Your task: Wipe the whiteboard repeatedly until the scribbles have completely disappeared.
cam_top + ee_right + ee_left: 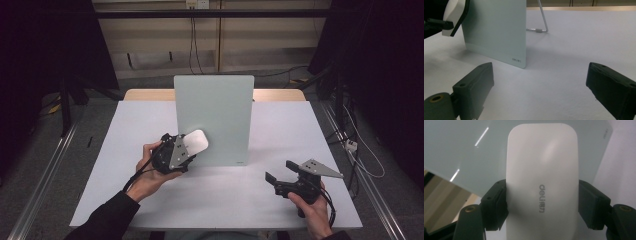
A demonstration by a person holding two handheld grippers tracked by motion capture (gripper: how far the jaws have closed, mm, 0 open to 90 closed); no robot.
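So the table [150, 120] is the biggest thing here, covered in a plain white sheet, with a strip of bare wood showing along the far edge. Dark curtains hang on both sides and cables run down the wall behind it.

Standing upright in the middle of the table is a pale grey-green board [214, 120], rounded corners, propped on a thin wire stand [543, 22] behind it that shows up in the right gripper view. There's a small "deli" logo in its lower corner.

The left gripper [186, 150] is held up in the person's left hand [150, 172], right in front of the board's lower left part. Its jaws are clamped on a white eraser [196, 142], a flat rounded slab that sticks out past the jaws toward the board. In the left gripper view the eraser [541, 182] has "deli" printed on it and the black jaws press in on both of its long sides. Can't tell if it's actually touching the board or just close to it.

The right gripper [281, 171] sits low near the front right of the table, in the right hand [312, 210], well apart from the board. Its jaws are spread wide with nothing between them, just bare table.
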